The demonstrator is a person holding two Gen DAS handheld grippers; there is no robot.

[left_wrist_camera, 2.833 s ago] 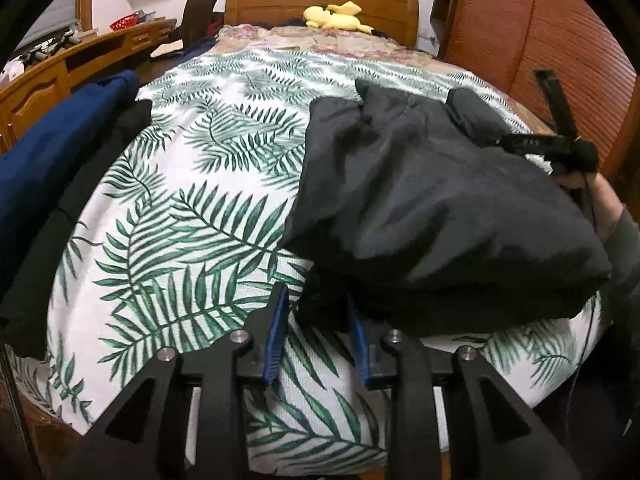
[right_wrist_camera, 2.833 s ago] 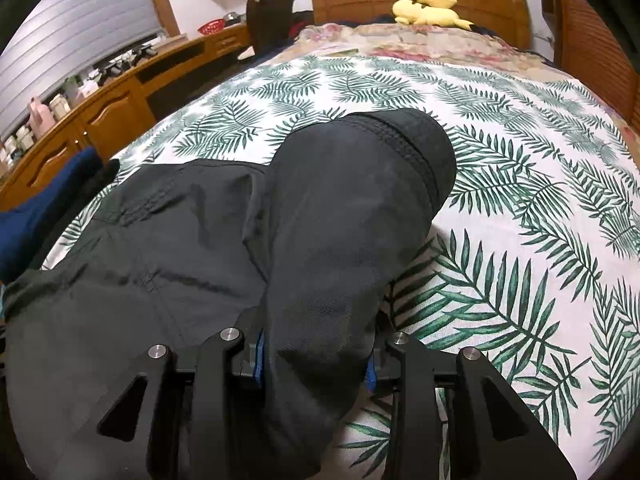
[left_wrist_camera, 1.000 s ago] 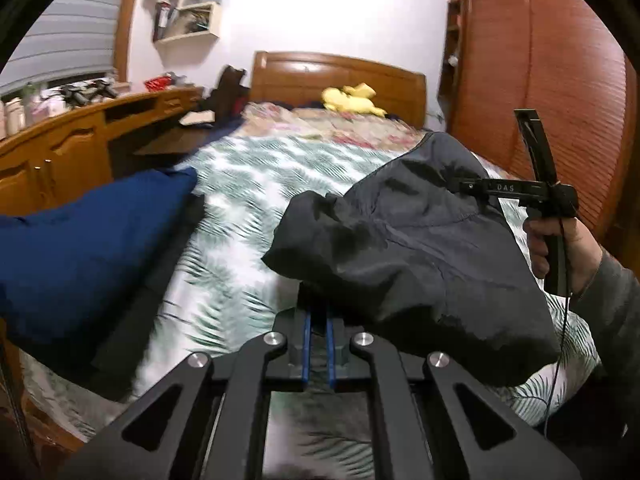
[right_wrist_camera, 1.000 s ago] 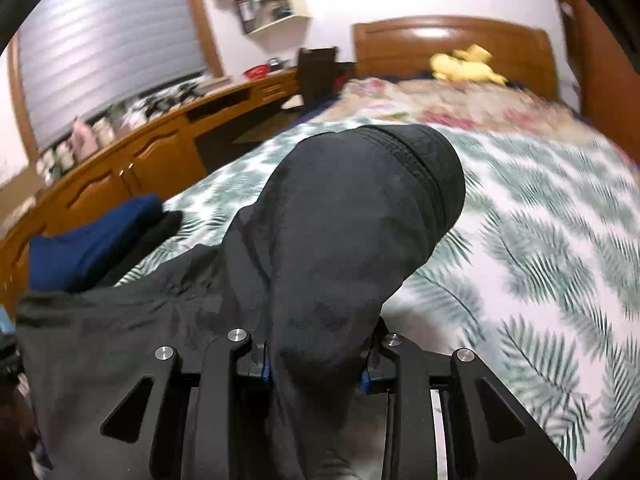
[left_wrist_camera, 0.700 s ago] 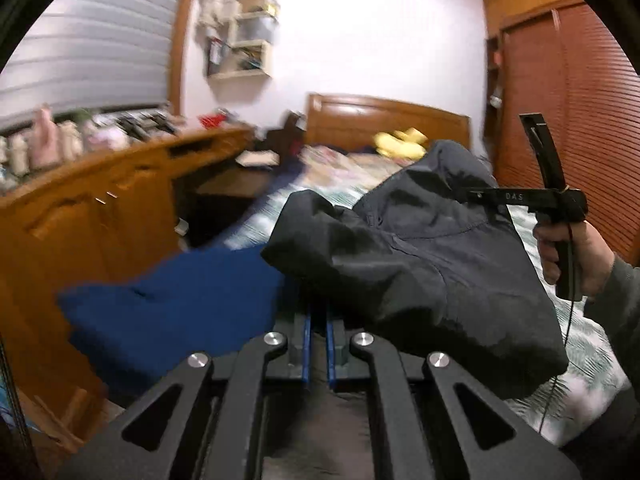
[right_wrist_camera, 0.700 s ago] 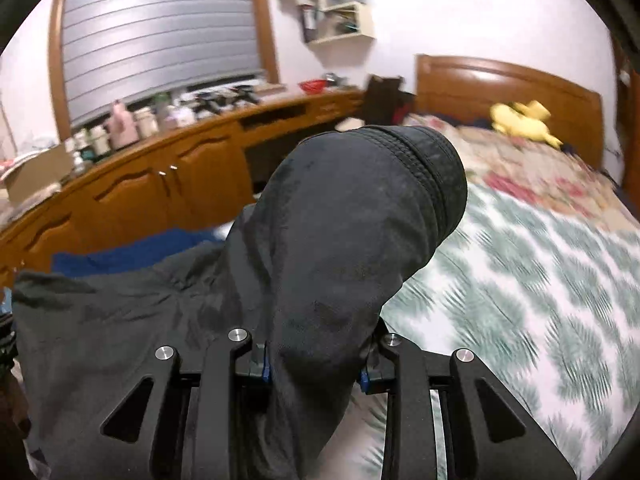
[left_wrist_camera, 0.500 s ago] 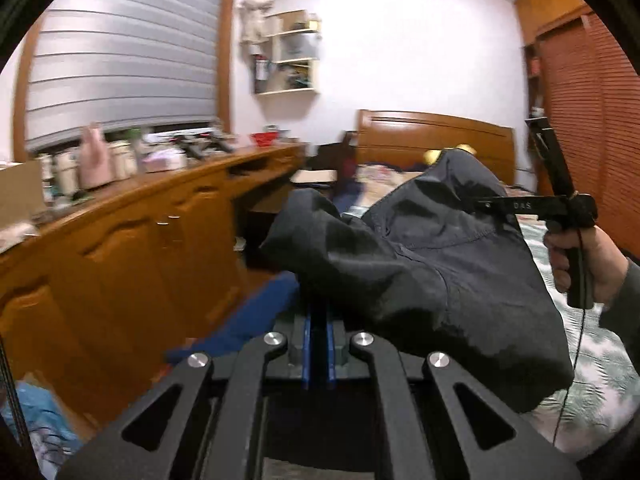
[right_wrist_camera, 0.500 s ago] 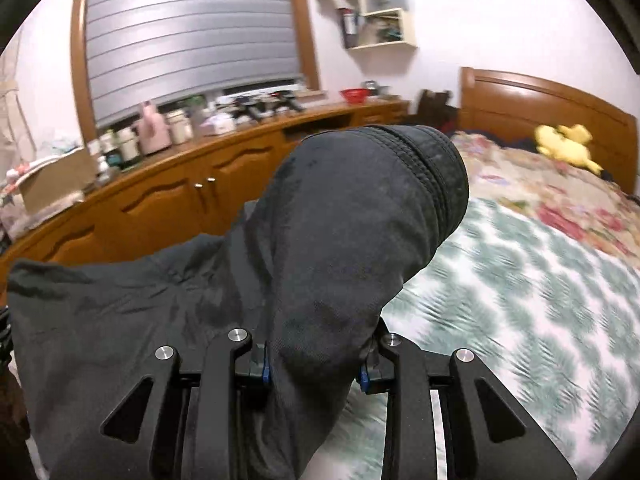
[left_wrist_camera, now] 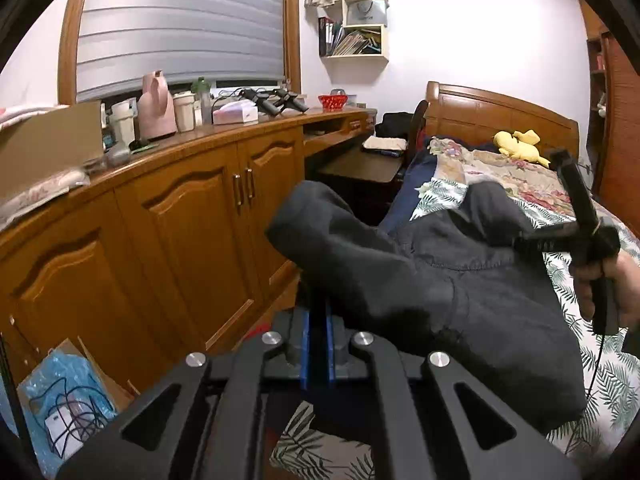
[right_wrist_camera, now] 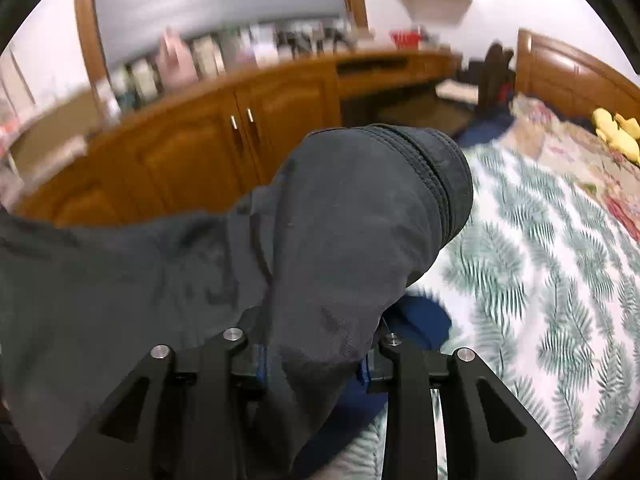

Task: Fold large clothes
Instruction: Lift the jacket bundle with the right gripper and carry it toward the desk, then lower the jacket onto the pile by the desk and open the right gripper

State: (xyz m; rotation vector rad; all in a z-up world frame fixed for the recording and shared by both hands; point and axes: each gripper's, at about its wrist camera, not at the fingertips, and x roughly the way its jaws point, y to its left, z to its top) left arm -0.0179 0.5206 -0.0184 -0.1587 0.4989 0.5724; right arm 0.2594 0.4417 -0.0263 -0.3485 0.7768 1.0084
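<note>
Left wrist view: the left hand-held gripper (left_wrist_camera: 318, 344) has its two blue-lined fingers pressed nearly together, pinching a thin edge of the dark garment (left_wrist_camera: 440, 292). The cloth is matte charcoal, soft and slightly creased, with a curved stitched seam across its middle; it bulges in a rounded fold above the fingers and hangs lifted between the two grippers, above the near edge of the bed (left_wrist_camera: 608, 380). Its far side is held by the right hand-held gripper (left_wrist_camera: 524, 244), a black angular frame gripped by the person's right hand (left_wrist_camera: 616, 284).

In the right wrist view, which is blurred, the right hand-held gripper (right_wrist_camera: 314, 364) has its jaws set wider, clamped on a thick bunch of the same garment (right_wrist_camera: 352, 240). A ribbed, rolled hem with parallel stitched ridges caps the top of the bunch, and the rest of the cloth stretches off to the left in a flat sheet.

The bed carries a white cover printed with green fern leaves, and a blue garment (right_wrist_camera: 420, 320) lies just under the held cloth. A yellow plush toy (left_wrist_camera: 518, 146) rests by the glossy wooden headboard (left_wrist_camera: 500, 114). Beside the bed stands a warm brown wooden cabinet (left_wrist_camera: 192, 232) with arched panel doors and metal handles.
</note>
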